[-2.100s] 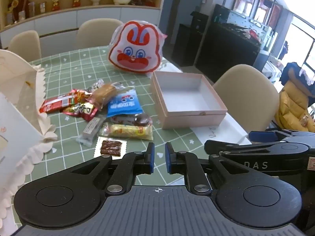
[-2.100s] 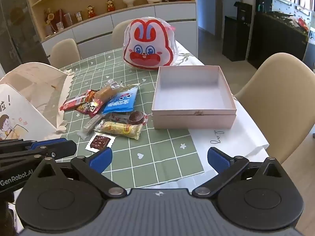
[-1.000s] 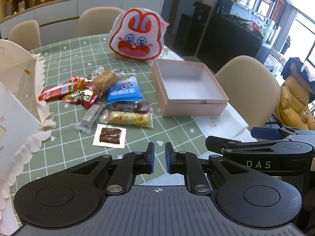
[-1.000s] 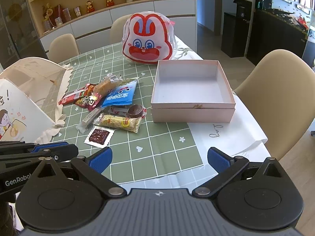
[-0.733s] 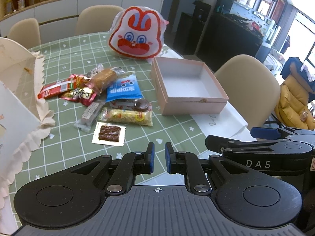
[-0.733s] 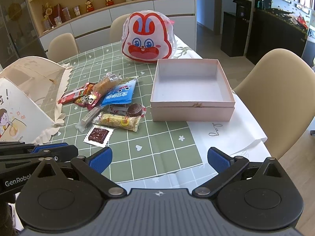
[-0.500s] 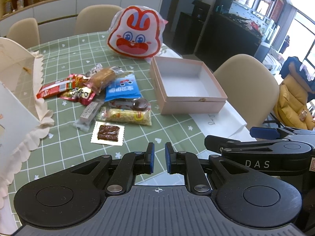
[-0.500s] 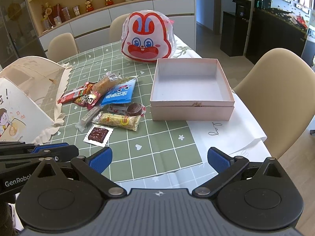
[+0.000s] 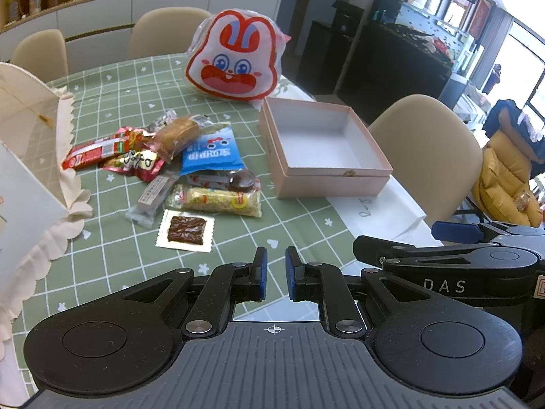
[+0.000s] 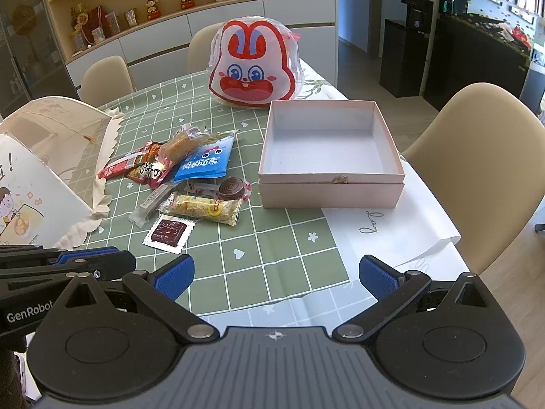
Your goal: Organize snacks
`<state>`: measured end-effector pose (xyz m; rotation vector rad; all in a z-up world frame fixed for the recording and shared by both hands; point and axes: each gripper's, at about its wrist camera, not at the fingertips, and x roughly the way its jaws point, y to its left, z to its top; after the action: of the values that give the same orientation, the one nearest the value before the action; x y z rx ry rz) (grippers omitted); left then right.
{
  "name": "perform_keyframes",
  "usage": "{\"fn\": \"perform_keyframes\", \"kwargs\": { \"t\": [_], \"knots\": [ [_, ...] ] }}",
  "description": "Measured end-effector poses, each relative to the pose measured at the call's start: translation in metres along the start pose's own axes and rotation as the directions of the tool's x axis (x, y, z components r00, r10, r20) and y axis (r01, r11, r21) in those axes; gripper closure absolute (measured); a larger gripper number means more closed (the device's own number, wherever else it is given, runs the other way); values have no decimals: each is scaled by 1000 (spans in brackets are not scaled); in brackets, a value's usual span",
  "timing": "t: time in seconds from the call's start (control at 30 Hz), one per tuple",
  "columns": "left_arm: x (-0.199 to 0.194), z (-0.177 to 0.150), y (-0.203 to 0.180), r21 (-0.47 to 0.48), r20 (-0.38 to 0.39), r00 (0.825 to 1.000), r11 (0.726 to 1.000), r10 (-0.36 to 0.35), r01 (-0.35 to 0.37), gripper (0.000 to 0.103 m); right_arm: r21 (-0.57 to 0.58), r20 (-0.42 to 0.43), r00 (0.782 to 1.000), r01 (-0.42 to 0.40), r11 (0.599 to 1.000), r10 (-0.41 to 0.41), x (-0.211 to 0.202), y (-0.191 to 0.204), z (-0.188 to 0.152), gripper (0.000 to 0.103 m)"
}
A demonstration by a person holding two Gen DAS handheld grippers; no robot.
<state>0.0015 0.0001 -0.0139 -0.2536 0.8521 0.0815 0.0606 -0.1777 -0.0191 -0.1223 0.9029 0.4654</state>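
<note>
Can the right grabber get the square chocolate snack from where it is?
Probably yes. The right gripper is open, and the chocolate square packet lies flat at the pile's near edge with nothing on it or in between.

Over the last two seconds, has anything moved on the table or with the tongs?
Only the cameras shifted slightly: the snack pile and pink box now sit a little lower in both views. Nothing was picked up. The left tongs stay nearly closed and empty, the right tongs wide open.
</note>
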Motion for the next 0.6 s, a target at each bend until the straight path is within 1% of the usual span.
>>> {"fn": "perform_keyframes", "kwargs": {
  "t": [0.6],
  "knots": [
    [0, -1, -1, -4, -1, 1000, 1000, -5, 5, 88, 0, -13, 1000, 3, 1000, -3, 2, 0, 1, 0]
  ]
}}
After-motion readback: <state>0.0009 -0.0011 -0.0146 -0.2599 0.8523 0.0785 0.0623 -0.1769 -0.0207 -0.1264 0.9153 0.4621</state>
